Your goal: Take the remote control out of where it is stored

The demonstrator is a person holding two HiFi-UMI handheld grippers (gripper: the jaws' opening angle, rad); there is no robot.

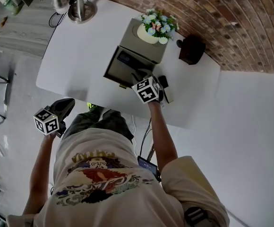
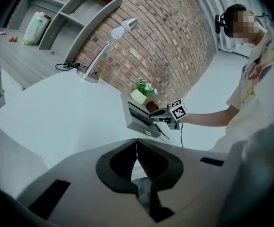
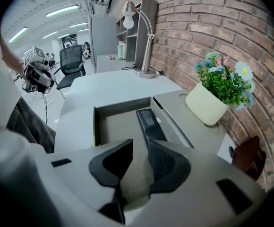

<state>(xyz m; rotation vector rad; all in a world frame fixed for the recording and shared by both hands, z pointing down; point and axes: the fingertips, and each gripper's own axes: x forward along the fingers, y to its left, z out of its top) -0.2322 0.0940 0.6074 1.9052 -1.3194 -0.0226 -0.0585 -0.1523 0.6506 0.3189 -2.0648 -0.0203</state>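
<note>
A black remote control (image 3: pixel 149 122) lies lengthwise along the right side of an open grey drawer (image 3: pixel 113 126). The drawer (image 1: pixel 127 67) is pulled out of a small grey cabinet on the white table (image 1: pixel 80 56). My right gripper (image 3: pixel 140 143) hovers over the drawer's front. Its jaws stand a little apart and only the drawer floor shows between them. The remote's near end lies just ahead of the right jaw. In the head view the right gripper (image 1: pixel 149 90) is at the drawer's front edge. My left gripper (image 2: pixel 137 141) is shut and empty, held low off the table's near side (image 1: pixel 56 117).
A pot of flowers (image 1: pixel 156 28) stands on the cabinet top. A dark brown object (image 1: pixel 191 48) sits beside it by the brick wall. A desk lamp (image 1: pixel 80 6) stands at the table's far end. An office chair (image 3: pixel 73 60) is beyond the table.
</note>
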